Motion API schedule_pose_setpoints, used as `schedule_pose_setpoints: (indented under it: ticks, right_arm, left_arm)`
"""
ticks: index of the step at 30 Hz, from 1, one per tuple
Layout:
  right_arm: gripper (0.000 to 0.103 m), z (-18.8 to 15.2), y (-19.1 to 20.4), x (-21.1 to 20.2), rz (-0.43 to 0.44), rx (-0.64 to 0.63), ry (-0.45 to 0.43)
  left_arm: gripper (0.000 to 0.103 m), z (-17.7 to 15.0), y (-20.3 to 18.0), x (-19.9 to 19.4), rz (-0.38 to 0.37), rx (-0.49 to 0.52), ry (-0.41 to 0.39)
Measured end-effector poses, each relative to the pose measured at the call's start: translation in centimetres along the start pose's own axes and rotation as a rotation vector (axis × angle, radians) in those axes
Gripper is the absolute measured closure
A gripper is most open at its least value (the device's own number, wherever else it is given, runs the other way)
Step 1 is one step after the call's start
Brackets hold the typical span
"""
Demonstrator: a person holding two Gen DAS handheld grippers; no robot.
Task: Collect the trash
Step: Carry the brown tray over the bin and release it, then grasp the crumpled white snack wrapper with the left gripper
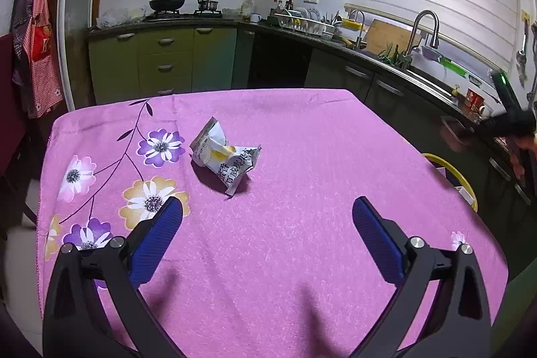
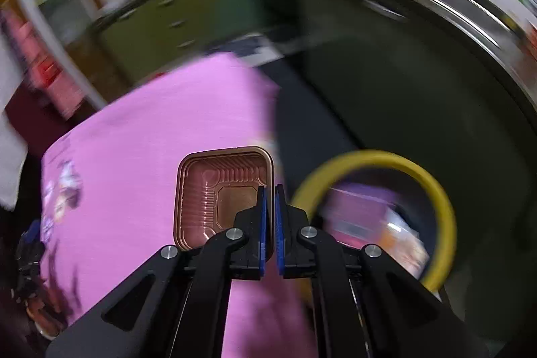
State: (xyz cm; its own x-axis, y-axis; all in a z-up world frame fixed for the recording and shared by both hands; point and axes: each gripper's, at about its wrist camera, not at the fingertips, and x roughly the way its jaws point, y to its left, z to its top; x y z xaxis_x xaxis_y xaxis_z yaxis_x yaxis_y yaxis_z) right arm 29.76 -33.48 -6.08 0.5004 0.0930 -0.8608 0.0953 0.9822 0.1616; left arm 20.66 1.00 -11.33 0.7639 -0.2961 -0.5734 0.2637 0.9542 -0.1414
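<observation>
My right tool [image 2: 268,193] pinches the light, stiff tray [image 2: 214,190] by its rim; left tool [image 1: 267,212] gapes empty, crinkly wrapper [image 1: 223,153] ahead — I'd grab its bunched middle.

The left gripper [image 1: 267,212] hangs above the surface with its jaws spread wide, the blue pads [image 1: 157,237] facing each other across a broad gap and nothing between them. The right gripper [image 2: 269,190] has its jaws drawn almost together, the blue pads [image 2: 262,223] nearly parallel, pinching a thin rim between them. Its black linkage arms reach up from the lower edge of the right wrist view.
</observation>
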Motion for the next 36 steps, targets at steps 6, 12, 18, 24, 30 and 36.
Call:
schedule_pose_setpoints:
  ticks: [6, 12, 18, 24, 30, 36]
  right_arm:
    - [0.098, -2.8, -10.8, 0.4, -0.132, 0.165, 0.048]
    - [0.089, -3.1, -14.7, 3.6, -0.126, 0.233, 0.107]
    - [0.071, -4.1, -16.5, 1.6, -0.153, 0.261, 0.04]
    - [0.071, -7.2, -12.8, -3.8, -0.092, 0.192, -0.079]
    - [0.067, -10.4, -9.4, -5.7, -0.029, 0.117, -0.111]
    - [0.06, -11.2, -8.5, -6.2, 0.019, 0.084, -0.128]
  left_arm:
    - [0.007, -0.1, 0.1, 0.4, 0.009, -0.007, 0.013]
    - [0.007, -0.3, 0.2, 1.1, 0.019, -0.001, 0.035]
    - [0.007, -0.5, 0.0, 1.2, 0.017, 0.006, 0.04]
    - [0.007, -0.4, 0.7, 2.1, 0.038, -0.05, 0.085]
    - [0.007, 0.7, 1.1, 5.2, 0.127, -0.089, 0.215]
    - [0.007, 3.6, 1.1, 9.2, 0.206, -0.125, 0.278]
